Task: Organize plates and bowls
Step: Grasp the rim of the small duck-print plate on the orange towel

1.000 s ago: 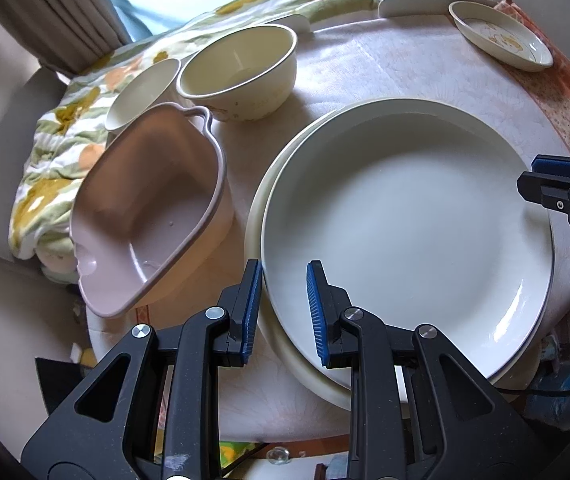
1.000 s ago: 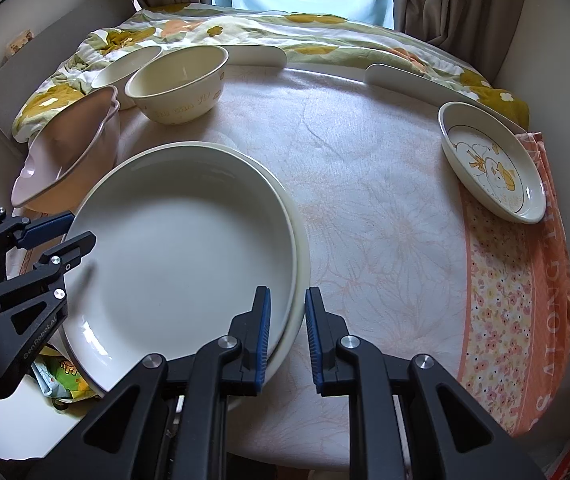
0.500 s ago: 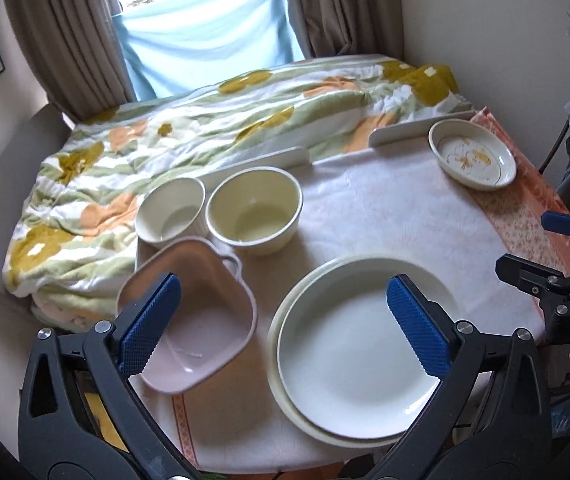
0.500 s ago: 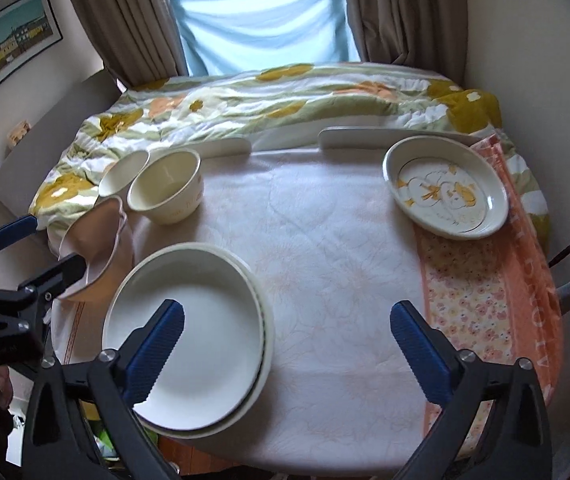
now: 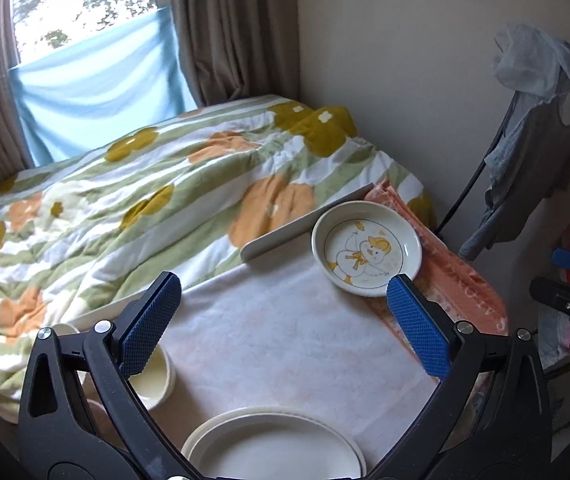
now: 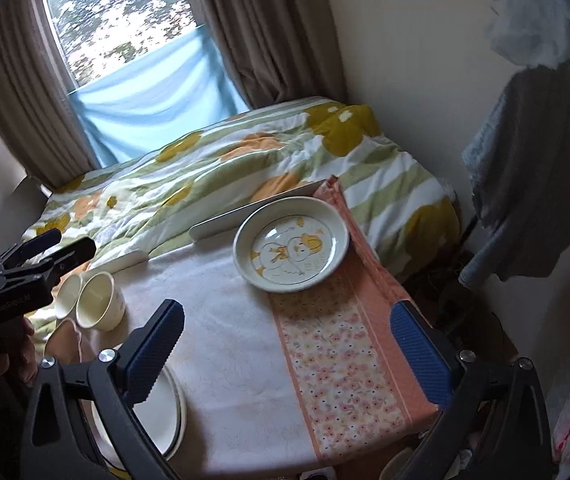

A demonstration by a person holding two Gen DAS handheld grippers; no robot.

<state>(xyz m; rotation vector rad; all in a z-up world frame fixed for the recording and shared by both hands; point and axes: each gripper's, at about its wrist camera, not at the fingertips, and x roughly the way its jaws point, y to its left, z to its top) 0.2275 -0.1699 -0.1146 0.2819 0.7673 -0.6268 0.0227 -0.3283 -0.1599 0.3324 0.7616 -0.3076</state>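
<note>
Small plate [image 5: 366, 249]: cream, printed with a white duck in a yellow hat and scarf.
Stacked plates [image 5: 275, 448]: plain off-white.
Bowls [image 6: 99, 300]: pale cream.
Tablecloth [image 5: 285, 344]: white with faint peach flowers.
Runner [image 6: 345, 360]: salmon edge, small pink and yellow blossoms.
Quilt [image 5: 125, 200]: green and white stripes, orange and mustard flowers.
Curtains [image 6: 265, 32]: brown.
Window cloth [image 5: 93, 88]: light blue.
Finger pads [image 5: 149, 326]: blue, on black frames.

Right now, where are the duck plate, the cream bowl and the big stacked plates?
duck plate [image 6: 291, 254]: right wrist view, on the painted duck in its centre.
cream bowl [image 6: 99, 300]: right wrist view, on its inner wall.
stacked plates [image 5: 273, 452]: left wrist view, on the top plate's face.
</note>
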